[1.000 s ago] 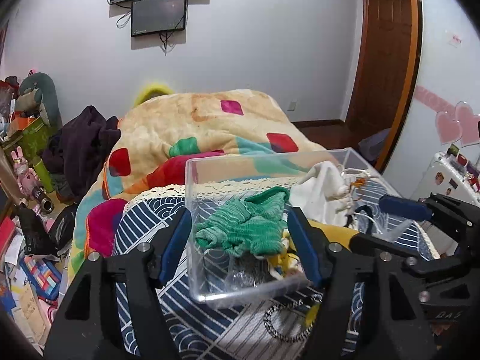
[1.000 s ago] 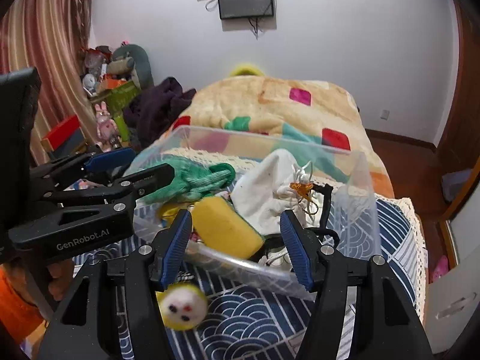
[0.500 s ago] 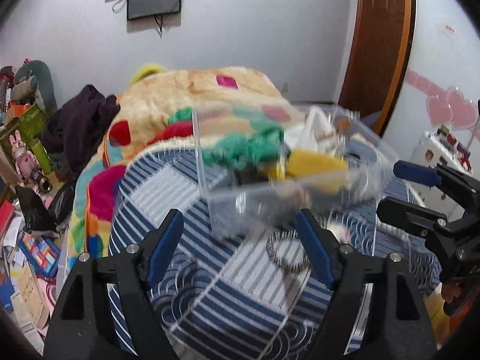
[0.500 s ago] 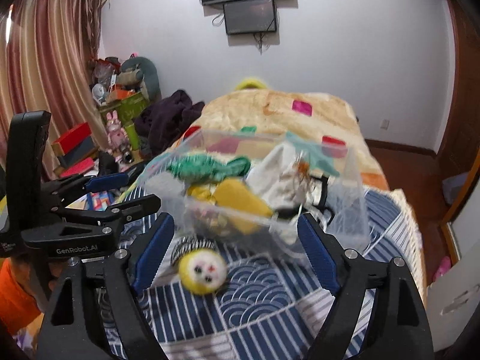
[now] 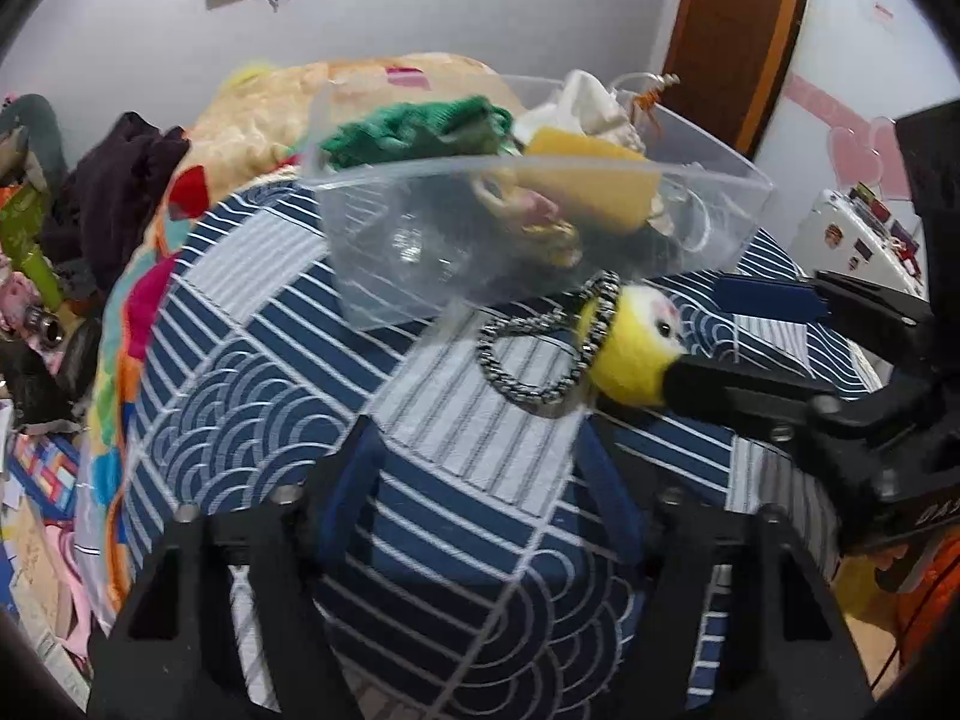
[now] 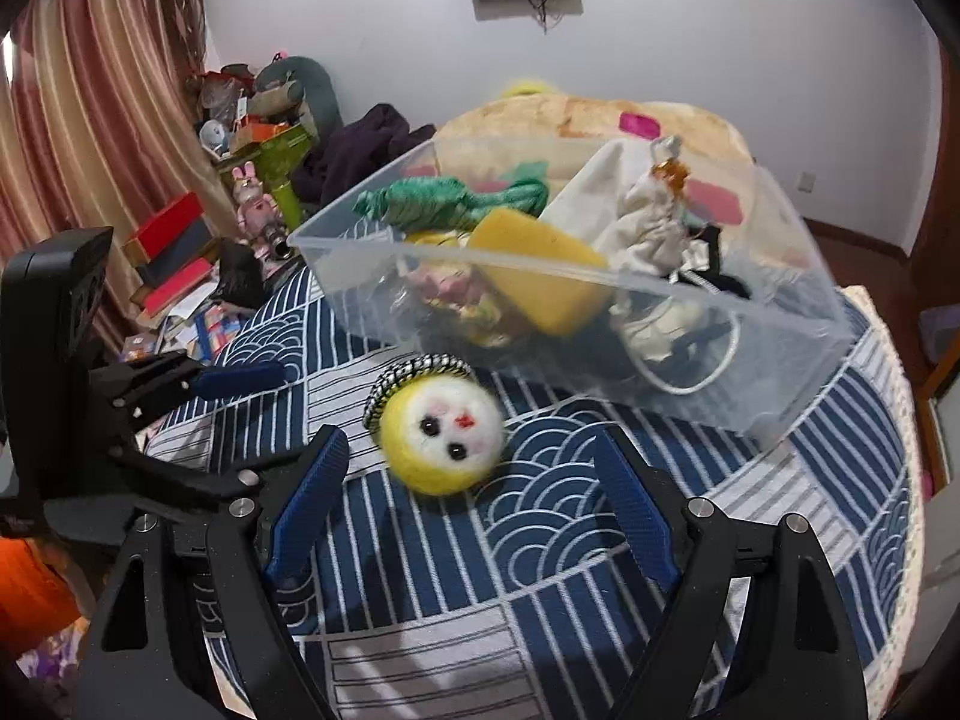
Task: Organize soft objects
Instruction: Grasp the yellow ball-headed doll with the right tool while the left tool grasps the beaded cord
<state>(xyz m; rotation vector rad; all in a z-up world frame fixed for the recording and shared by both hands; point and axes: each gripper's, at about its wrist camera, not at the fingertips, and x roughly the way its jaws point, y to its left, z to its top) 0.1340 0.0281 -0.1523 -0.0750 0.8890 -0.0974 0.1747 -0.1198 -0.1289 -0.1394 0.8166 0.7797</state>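
Observation:
A clear plastic bin (image 5: 540,222) (image 6: 780,372) stands on the blue patterned tablecloth (image 5: 252,420). It holds a green knit cloth (image 5: 414,132) (image 6: 450,201), a yellow sponge (image 5: 594,180) (image 6: 540,264), a white drawstring pouch (image 6: 636,222) and other soft items. A yellow plush ball with a face (image 6: 444,438) (image 5: 636,354) lies in front of the bin, beside a striped hair band (image 5: 540,354) (image 6: 420,372). My left gripper (image 5: 480,468) is open and empty, short of the band. My right gripper (image 6: 468,468) is open, its fingers either side of the ball, just behind it.
Behind the table is a bed with a colourful patchwork blanket (image 5: 270,96) and a dark garment (image 5: 120,180). Toys, boxes and books (image 6: 180,240) are piled by the curtain on the left. A wooden door (image 5: 732,30) is at the right.
Both grippers have pulled back from the bin and dropped lower. The bin, earlier between the fingers, now stands farther ahead. The right gripper now frames the yellow ball.

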